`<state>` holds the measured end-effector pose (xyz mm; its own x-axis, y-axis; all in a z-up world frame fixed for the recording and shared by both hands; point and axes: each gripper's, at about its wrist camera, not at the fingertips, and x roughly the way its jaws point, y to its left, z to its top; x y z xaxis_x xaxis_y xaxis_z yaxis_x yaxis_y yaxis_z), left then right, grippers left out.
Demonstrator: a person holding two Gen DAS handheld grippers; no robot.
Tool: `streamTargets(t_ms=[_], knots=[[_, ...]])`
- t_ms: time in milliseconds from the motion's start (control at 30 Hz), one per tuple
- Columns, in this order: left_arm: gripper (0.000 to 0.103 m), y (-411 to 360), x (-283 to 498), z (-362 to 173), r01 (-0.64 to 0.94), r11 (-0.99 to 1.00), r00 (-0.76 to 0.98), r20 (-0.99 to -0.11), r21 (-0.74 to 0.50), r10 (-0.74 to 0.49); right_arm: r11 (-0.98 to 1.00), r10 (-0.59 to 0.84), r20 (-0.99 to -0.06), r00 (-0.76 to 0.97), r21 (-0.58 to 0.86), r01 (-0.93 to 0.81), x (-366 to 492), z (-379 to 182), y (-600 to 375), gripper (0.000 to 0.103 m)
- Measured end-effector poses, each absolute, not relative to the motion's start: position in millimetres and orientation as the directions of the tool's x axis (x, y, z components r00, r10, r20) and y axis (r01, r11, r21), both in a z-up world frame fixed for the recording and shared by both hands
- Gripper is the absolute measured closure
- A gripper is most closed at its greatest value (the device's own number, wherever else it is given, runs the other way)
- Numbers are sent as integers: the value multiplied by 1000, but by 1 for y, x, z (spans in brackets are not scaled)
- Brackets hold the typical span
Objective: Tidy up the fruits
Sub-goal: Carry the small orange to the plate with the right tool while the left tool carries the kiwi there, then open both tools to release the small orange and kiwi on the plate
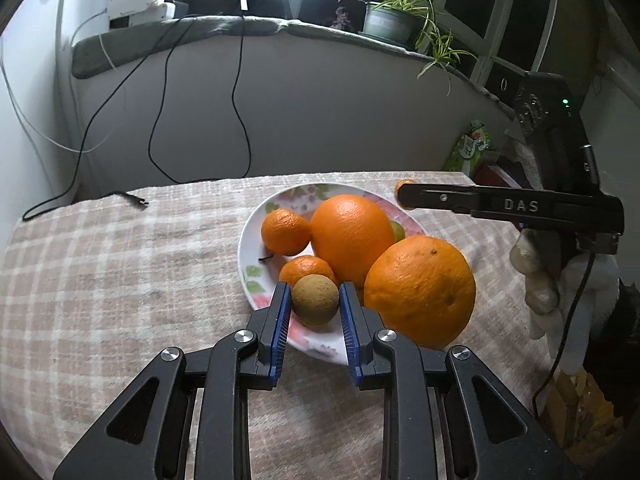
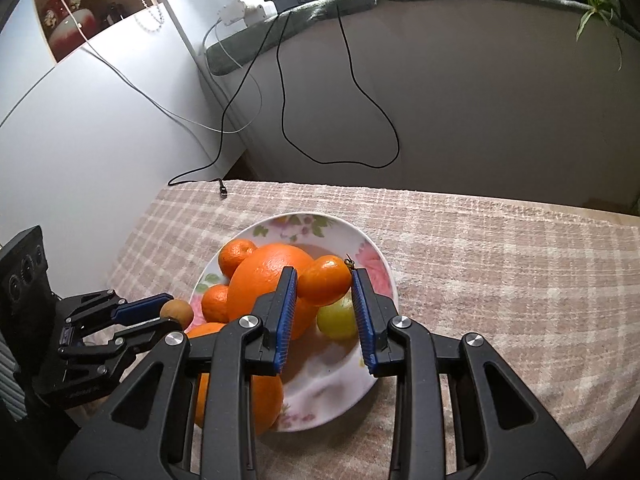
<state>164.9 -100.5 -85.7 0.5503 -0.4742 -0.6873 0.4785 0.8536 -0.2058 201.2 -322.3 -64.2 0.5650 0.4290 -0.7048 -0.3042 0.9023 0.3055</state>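
A floral plate (image 1: 248, 240) (image 2: 320, 376) sits on the checked tablecloth with two big oranges (image 1: 352, 232) (image 1: 420, 288), small mandarins (image 1: 285, 232) and a green fruit (image 2: 338, 320) on it. My left gripper (image 1: 314, 292) is shut on a small brown round fruit (image 1: 315, 300), held just above the plate's near rim. In the right wrist view this gripper (image 2: 168, 310) comes in from the left with the brown fruit (image 2: 177, 312). My right gripper (image 2: 324, 276) is shut on a small mandarin (image 2: 325, 280) above the plate; its tip (image 1: 402, 194) shows at the plate's far right.
The checked cloth (image 1: 120, 280) covers the whole table. A black cable end (image 1: 136, 199) lies at its far edge, with more cables hanging down the wall. A potted plant (image 1: 386, 20) stands on the sill. A green packet (image 1: 472, 144) is at the right. A gloved hand (image 1: 536, 280) holds the right gripper.
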Motion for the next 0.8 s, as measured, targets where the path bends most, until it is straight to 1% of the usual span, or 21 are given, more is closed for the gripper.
streamTargets(t_ms=[500,567,600,633,700,767,800], knots=[[79,-106,167,-83,488,848,557,-674,-207,-486,893,445,-717,537,308,-328,211,-72,-316,73],[79,-106,167,-82,489,847,557,-672,-208,-487,892,447,-716,536,307,-333,211,-71,-315,71],[79,-106,167,-82,490,847,557,-672,-209,-488,892,445,-717,536,304,-333,210,-70,-315,67],[77,-106,167,-82,490,846,557,-672,-209,-488,893,444,-717,538,301,-335,210,-70,-315,56],[76,-106,166,-81,489,847,560,-669,-209,-489,893,443,-710,547,299,-335,208,-68,-315,46],[75,-106,166,-80,488,848,561,-668,-209,-488,893,445,-706,551,300,-337,208,-66,-315,46],[73,-106,166,-80,487,848,561,-669,-210,-488,892,446,-705,552,300,-337,208,-65,-315,45]])
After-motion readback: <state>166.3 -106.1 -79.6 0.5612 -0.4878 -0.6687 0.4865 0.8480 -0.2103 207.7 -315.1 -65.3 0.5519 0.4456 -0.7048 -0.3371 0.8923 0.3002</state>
